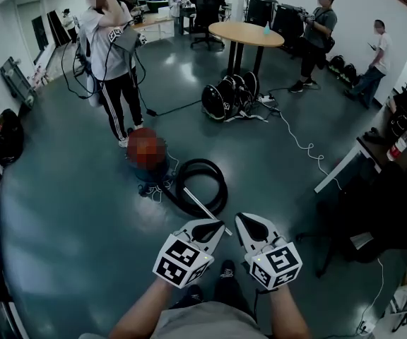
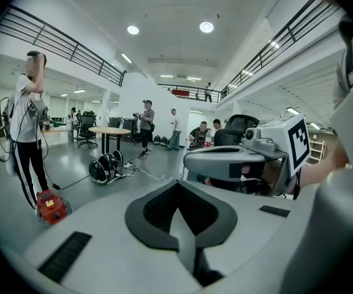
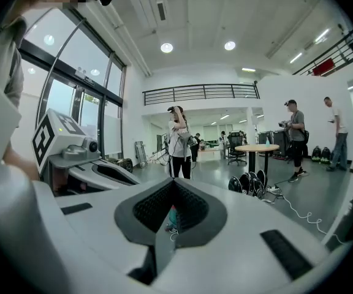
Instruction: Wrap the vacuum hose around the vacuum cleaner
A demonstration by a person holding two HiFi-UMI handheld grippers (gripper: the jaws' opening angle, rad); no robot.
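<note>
The red vacuum cleaner [image 1: 147, 152] stands on the grey floor ahead of me. Its black hose [image 1: 202, 186] lies in a loose coil on the floor just to its right, with a metal wand [image 1: 205, 206] running towards me. Both grippers hang side by side above the floor, short of the coil and touching nothing. The left gripper [image 1: 214, 226] is shut and empty, and so is the right gripper [image 1: 248, 221]. In the left gripper view the vacuum cleaner [image 2: 52, 206] sits low at the left. In the right gripper view a sliver of the vacuum cleaner [image 3: 172, 216] shows past the closed jaws.
A person [image 1: 115, 55] stands right behind the vacuum cleaner. A round table [image 1: 246, 34] with black round units [image 1: 228, 97] under it stands further back. A white cable [image 1: 299, 143] snakes across the floor to the right, near a desk edge [image 1: 345, 164]. Other people stand at the back.
</note>
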